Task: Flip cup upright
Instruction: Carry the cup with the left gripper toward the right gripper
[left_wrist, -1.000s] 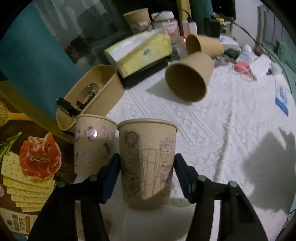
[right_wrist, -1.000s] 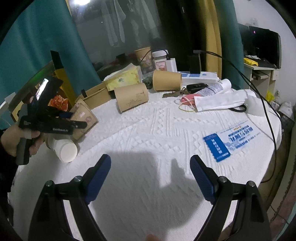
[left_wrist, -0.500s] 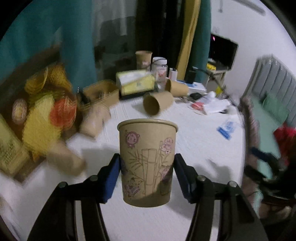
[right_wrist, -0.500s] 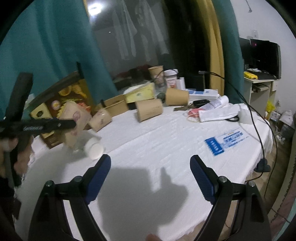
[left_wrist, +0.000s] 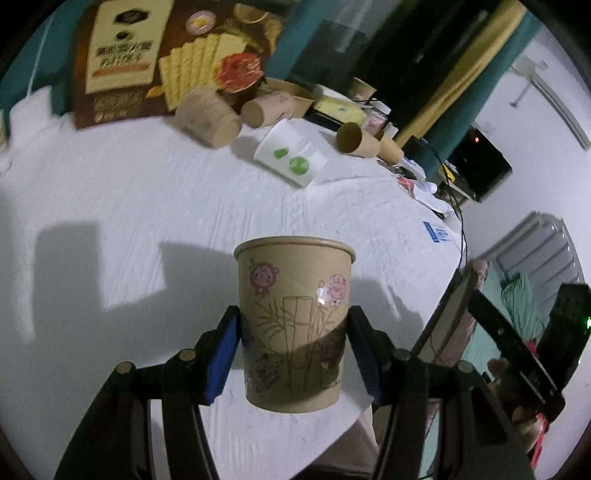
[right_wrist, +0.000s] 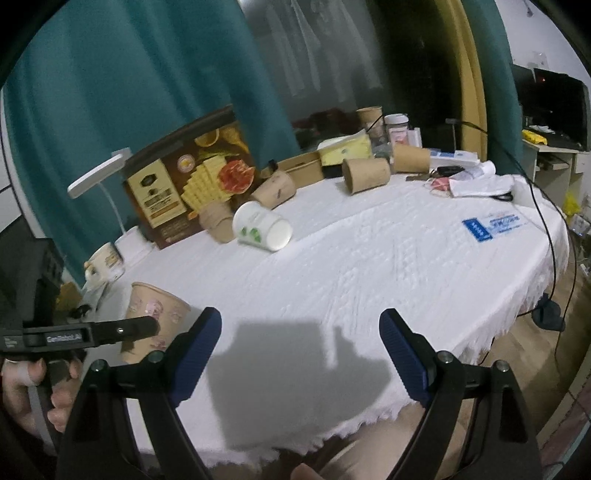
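left gripper (left_wrist: 293, 354): clamped on the printed paper cup (left_wrist: 294, 325), pads on both sides of its lower half
cup: rim up, held above the near edge of the white tablecloth (left_wrist: 147, 206)
right gripper (right_wrist: 301, 354): jaws apart, nothing between them
behind: white cup (right_wrist: 263, 230) and 2 brown cups lying on their sides near cracker box (right_wrist: 192, 184)
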